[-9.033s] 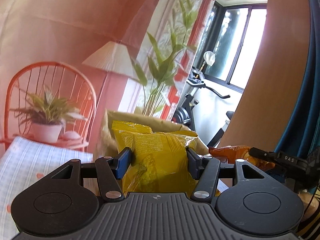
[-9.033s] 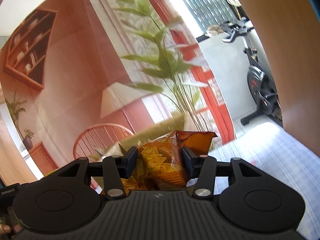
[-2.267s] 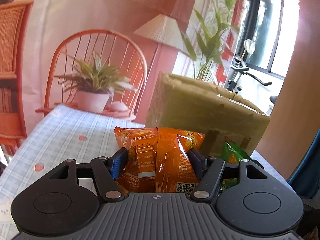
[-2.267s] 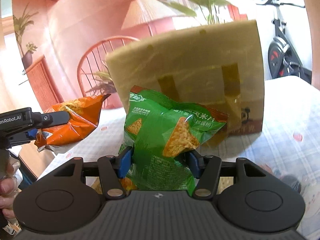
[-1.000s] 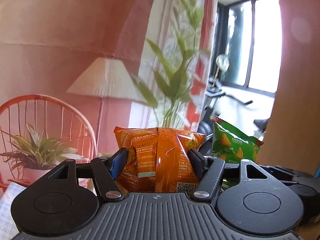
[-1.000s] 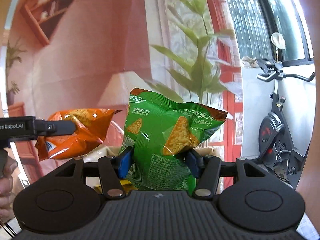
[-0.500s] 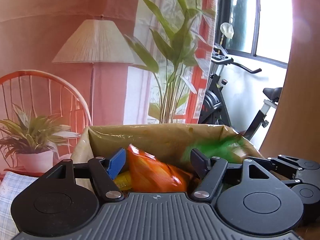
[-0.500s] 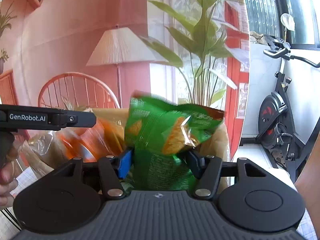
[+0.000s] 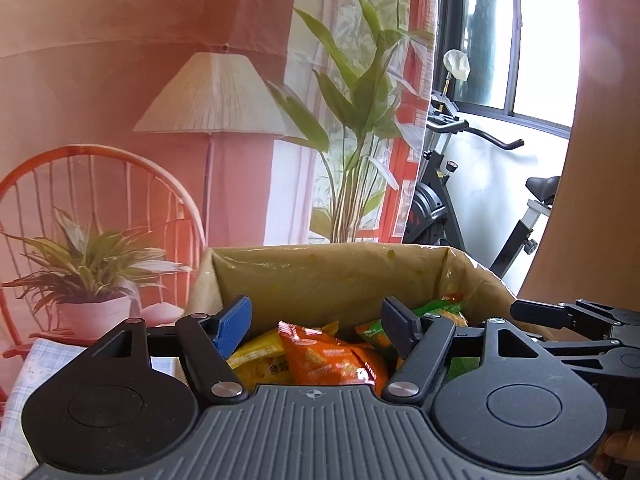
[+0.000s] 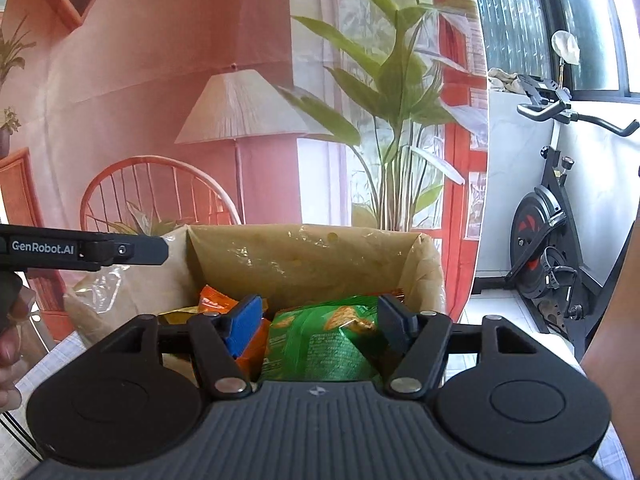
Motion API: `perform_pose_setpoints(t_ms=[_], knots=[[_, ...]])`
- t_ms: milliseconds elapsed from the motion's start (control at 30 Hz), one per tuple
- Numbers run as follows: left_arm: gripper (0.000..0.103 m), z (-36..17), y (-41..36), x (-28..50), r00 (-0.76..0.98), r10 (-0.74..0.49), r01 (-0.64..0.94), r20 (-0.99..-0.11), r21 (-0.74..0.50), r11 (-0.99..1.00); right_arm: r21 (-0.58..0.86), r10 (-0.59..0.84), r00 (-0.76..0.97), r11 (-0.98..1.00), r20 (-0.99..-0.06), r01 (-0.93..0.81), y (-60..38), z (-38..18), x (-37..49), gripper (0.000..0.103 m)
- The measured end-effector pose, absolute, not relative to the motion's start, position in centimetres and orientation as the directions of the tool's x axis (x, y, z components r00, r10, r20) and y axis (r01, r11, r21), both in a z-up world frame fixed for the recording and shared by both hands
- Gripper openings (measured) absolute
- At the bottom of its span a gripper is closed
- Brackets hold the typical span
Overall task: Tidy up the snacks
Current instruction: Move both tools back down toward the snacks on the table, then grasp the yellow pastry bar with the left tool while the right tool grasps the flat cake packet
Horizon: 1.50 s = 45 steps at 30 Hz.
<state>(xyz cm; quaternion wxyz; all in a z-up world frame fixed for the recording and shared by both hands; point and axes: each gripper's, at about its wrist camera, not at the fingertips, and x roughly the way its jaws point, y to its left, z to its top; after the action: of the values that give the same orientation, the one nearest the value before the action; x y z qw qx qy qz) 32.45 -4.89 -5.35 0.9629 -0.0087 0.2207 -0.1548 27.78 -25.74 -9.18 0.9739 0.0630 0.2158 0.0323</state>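
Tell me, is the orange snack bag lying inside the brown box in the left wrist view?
Yes, the orange snack bag lies inside the brown box, between a yellow bag and a green bag.

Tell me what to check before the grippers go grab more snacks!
1. Orange snack bag dropped into the paper bag: ok.
2. Green snack bag lying inside too: ok.
3. Left gripper empty, nothing pinched: ok.
4. Right gripper let go: ok, its jaws are opening and the pads sit clear of the green bag.
5. Paper bag standing upright and open: ok.
6. More snacks left on the table: cannot tell, hidden from both cameras.
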Motion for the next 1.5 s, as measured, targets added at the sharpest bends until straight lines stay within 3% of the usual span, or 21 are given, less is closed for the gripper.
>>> perform_pose_setpoints(t_ms=[400,900,1200,1367,1500], knots=[[0.074,-5.6,-0.4,26.2,0.842,-0.301,0.286,-0.448,-0.102,0.953,0.156,0.119,0.907,0.986,-0.404,-0.06,-23.0,-8.8,22.1,0.067],[0.076,-13.3,3.2,19.7,0.776,-0.28,0.231,-0.565,-0.159,0.96,0.211,0.151,0.849,0.976,-0.506,-0.048,-20.6,-14.2,14.3,0.067],[0.076,-17.4,4.4,18.4,0.741,-0.252,0.181,-0.622,-0.176,0.968,0.168,0.078,0.795,0.985,-0.602,0.031,-21.2,-17.9,10.3,0.085],[0.076,-18.3,5.0,18.0,0.737,-0.252,0.172,-0.627,-0.186,0.967,0.126,0.071,0.748,0.992,-0.659,0.017,-20.1,-19.7,9.0,0.089],[0.076,-18.9,4.9,17.9,0.721,-0.246,0.162,-0.648,-0.188,0.969,0.09,0.072,0.726,0.996,-0.684,-0.014,-18.9,-20.6,8.9,0.101]])
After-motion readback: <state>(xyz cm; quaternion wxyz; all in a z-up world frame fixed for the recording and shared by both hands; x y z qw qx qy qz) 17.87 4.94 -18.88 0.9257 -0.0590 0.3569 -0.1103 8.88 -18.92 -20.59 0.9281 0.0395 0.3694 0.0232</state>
